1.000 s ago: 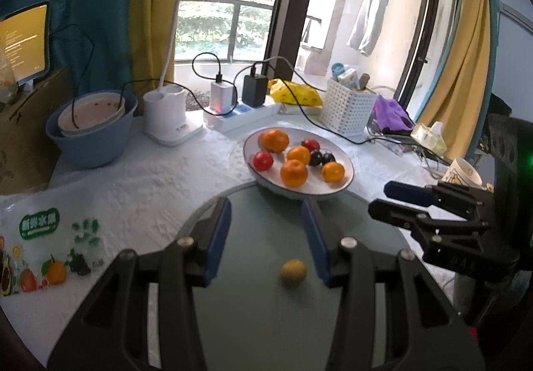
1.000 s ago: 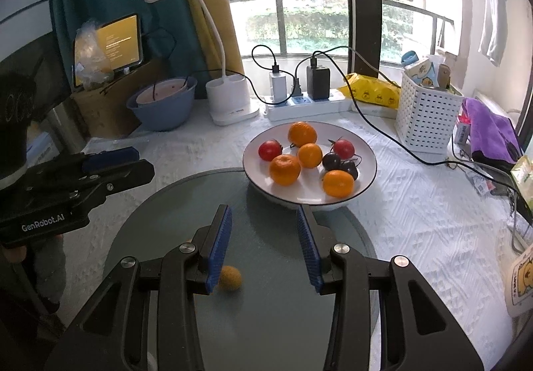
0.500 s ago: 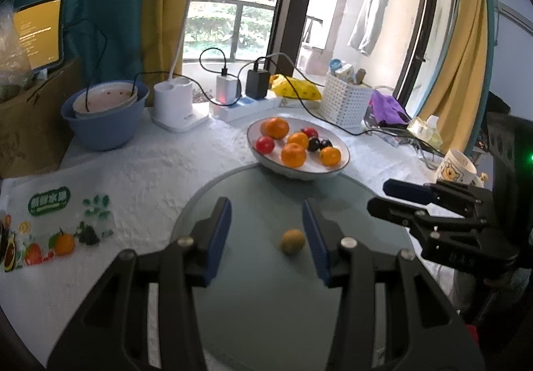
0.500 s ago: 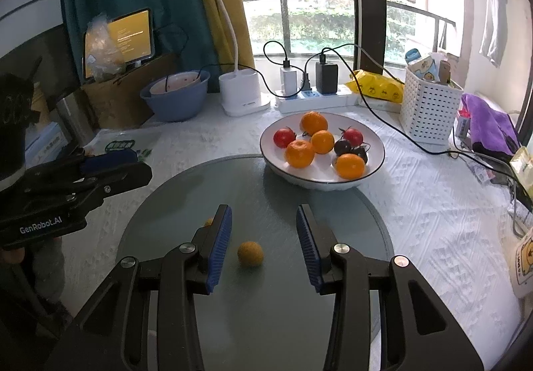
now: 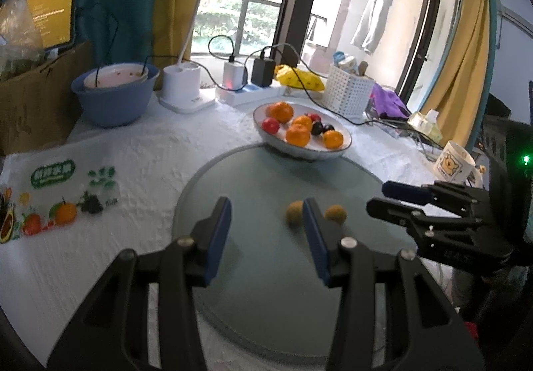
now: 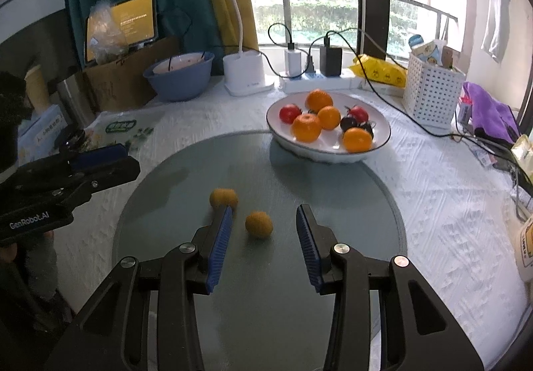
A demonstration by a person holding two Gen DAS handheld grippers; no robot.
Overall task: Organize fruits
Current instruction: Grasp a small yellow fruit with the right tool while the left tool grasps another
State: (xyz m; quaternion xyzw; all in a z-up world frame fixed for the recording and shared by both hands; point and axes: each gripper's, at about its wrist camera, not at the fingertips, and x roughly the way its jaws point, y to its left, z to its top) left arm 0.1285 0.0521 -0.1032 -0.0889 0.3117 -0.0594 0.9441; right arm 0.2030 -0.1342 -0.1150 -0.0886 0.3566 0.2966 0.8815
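Note:
Two small yellow-brown fruits lie on the round glass disc: one between my right gripper's open fingers, the other just beyond its left fingertip. In the left wrist view they are the right fruit and the left fruit, beside my right fingertip. A white plate behind the disc holds oranges, red fruits and dark plums. My left gripper is open and empty over the disc. My right gripper is open.
White cloth covers the table. At the back stand a blue bowl, a desk lamp, a power strip with chargers and a white basket. A printed fruit bag lies left, a mug right.
Both grippers have pulled back and up from the plate. A second small fruit has come into view on the disc. The right gripper now frames one fruit.

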